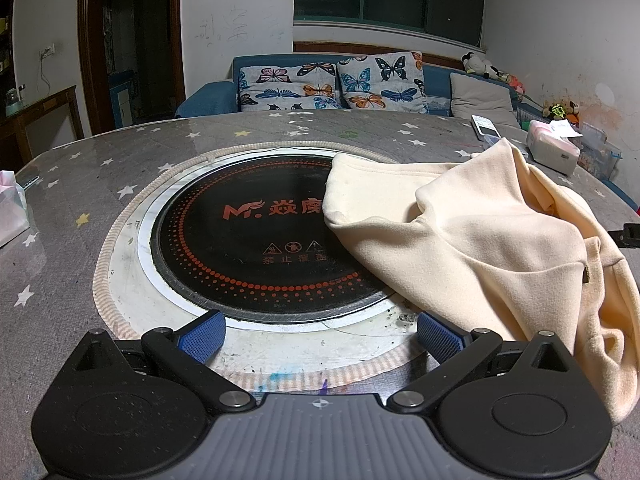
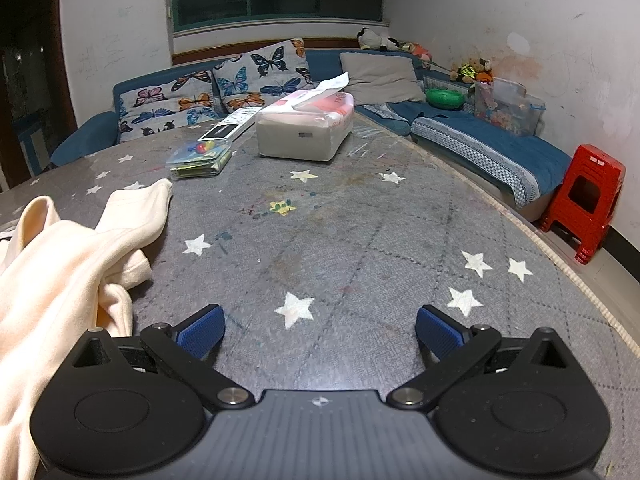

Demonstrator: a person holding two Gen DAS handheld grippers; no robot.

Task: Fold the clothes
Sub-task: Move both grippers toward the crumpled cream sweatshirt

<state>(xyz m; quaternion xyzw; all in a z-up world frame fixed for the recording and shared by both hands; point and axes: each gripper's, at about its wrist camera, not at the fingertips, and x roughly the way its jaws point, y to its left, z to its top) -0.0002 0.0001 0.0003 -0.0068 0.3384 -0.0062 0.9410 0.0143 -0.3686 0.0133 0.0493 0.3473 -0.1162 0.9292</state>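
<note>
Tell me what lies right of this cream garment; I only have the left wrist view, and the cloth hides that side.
Observer: A bare stretch of the grey star-printed table cover, with the right gripper over it, jaws open and empty.
Operator: Is the far sleeve clear of clutter?
Observer: Its cuff ends just short of a small clear plastic box of coloured bits, apart from it.
Operator: Anything else past the garment?
Observer: A white and pink tissue pack stands beyond the box, with a sheet poking up.
</note>
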